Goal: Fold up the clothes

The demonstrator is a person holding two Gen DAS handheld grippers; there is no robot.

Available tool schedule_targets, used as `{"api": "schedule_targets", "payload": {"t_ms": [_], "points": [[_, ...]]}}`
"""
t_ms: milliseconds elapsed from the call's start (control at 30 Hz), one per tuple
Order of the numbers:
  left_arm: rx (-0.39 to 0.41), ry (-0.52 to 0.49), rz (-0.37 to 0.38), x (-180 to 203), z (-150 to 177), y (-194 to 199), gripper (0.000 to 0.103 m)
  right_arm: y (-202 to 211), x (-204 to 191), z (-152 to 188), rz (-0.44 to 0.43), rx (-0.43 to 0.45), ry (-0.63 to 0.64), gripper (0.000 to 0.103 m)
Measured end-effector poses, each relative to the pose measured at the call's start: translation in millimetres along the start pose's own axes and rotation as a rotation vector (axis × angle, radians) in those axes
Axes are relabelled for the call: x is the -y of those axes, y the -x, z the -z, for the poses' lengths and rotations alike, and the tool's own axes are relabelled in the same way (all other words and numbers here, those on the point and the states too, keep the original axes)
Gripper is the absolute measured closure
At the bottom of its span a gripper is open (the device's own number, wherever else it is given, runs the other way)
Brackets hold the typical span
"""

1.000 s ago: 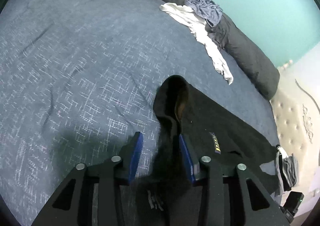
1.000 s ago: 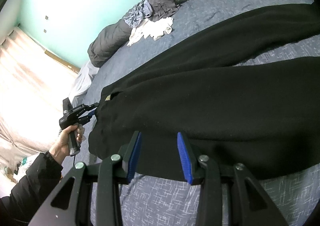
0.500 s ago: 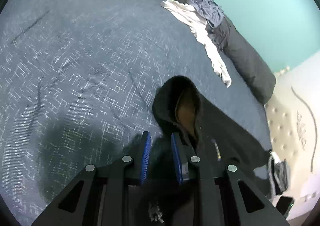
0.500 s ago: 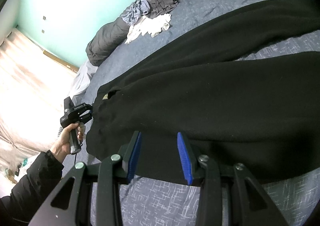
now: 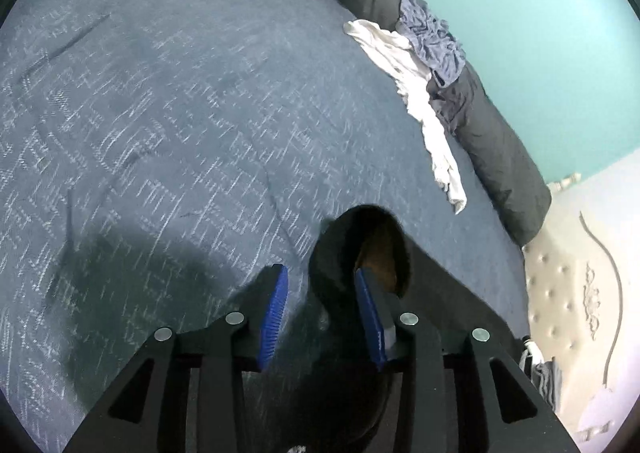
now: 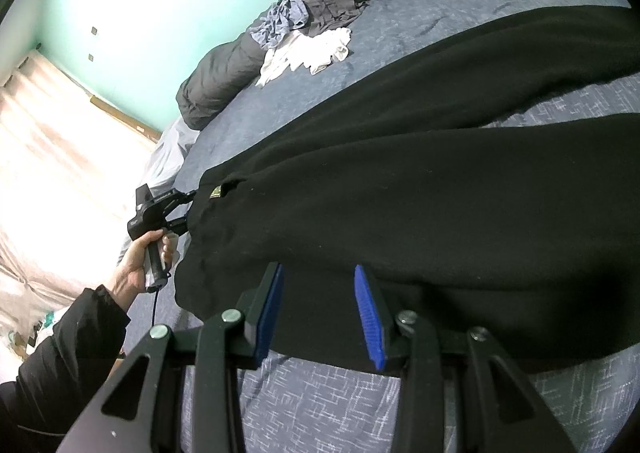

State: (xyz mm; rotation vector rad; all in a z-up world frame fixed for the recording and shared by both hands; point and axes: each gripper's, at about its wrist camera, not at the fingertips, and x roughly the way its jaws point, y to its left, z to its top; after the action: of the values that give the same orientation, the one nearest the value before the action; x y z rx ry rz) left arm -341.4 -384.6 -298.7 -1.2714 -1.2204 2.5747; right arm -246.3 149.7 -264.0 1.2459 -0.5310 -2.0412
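At the bottom of the left wrist view, the left gripper (image 5: 322, 307) has its jaws opening, a fold of the black fleece garment (image 5: 360, 253) between them, touching only the right blue pad; its lower part is lost in shadow. In the right wrist view the right gripper (image 6: 318, 309) stands partly open over the garment's near hem, pads not pressing; the garment lies spread on the blue patterned bed cover (image 6: 320, 405), its right end cut off; beyond, a crumpled white cloth (image 6: 308, 53) rests against a grey rolled duvet (image 6: 224, 73).
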Motion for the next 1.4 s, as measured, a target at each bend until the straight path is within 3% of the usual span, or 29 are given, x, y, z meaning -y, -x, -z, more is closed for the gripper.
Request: {"api": "schedule_targets", "payload": {"t_ms": [200,300,333,367,600,733,933,1100,1233,1400], "points": [[-0.066,-0.037,-0.017,6.1,0.1,-23.2,0.066,-5.0,0.4,0.5,0.0,-0.007,-0.005,0.066],[-0.08,-0.046,-0.022,6.4,1.2,-27.2,0.082,-6.2,0.6,0.7,-0.001,-0.008,-0.005,0.066],[-0.076,-0.059,-0.039,7.5,1.3,-26.0,0.092,-6.5,1.1,0.9,-0.002,-0.009,-0.006,0.066],[-0.061,-0.079,-0.055,9.8,0.2,-22.1,0.099,-7.1,1.8,0.8,-0.003,-0.01,-0.007,0.066],[0.09,-0.196,-0.113,41.4,-18.7,7.2,0.102,-10.3,4.4,0.5,-0.007,-0.011,-0.011,0.066],[0.085,-0.223,-0.155,46.5,-28.3,0.0,0.102,-8.0,6.3,0.9,-0.001,-0.006,-0.006,0.066],[0.082,-0.203,-0.148,36.8,-23.6,-11.0,0.102,-8.4,13.5,3.9,0.002,-0.011,-0.023,0.066],[0.138,-0.164,-0.14,35.5,-35.4,15.7,0.099,-2.5,18.0,3.5,0.008,-0.004,-0.035,0.066],[0.085,-0.201,-0.119,43.8,-24.1,35.0,0.082,6.3,20.8,3.4,0.014,0.015,-0.037,0.066],[-0.032,-0.265,-0.086,54.7,31.1,56.2,0.068,25.2,24.3,2.3,0.031,0.037,-0.046,0.066]]}}
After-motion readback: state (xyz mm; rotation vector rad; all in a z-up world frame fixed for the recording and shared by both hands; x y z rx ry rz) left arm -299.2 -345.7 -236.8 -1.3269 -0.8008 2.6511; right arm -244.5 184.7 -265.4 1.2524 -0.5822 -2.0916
